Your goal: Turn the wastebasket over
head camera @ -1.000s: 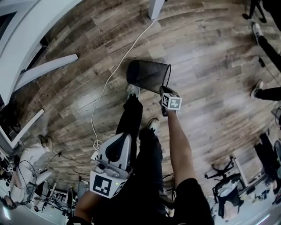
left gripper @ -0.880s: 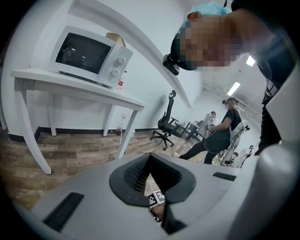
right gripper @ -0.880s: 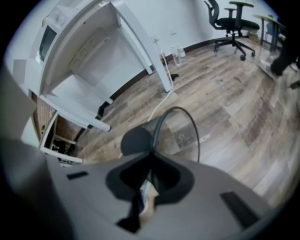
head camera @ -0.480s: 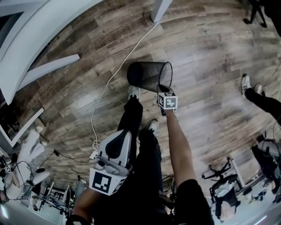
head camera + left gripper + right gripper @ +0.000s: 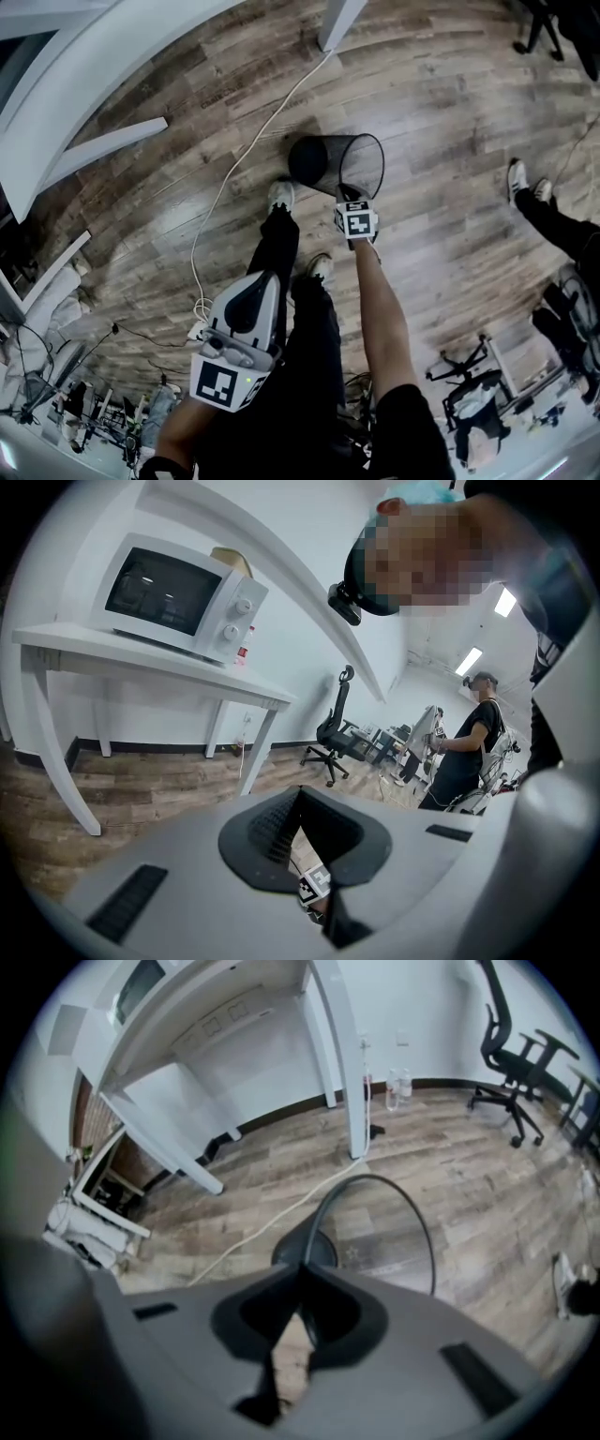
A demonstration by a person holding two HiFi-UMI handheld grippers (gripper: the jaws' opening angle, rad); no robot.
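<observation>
Wastebasket (image 5: 333,161), black mesh: tipped sideways, long axis left to right, mouth rightward, its near rim pinched in the clenched right gripper (image 5: 352,197); left gripper (image 5: 262,286) closed empty, well nearer

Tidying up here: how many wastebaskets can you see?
1: the black mesh wastebasket, tipped sideways, its rim clamped in the right gripper. More could be out of view.
</observation>
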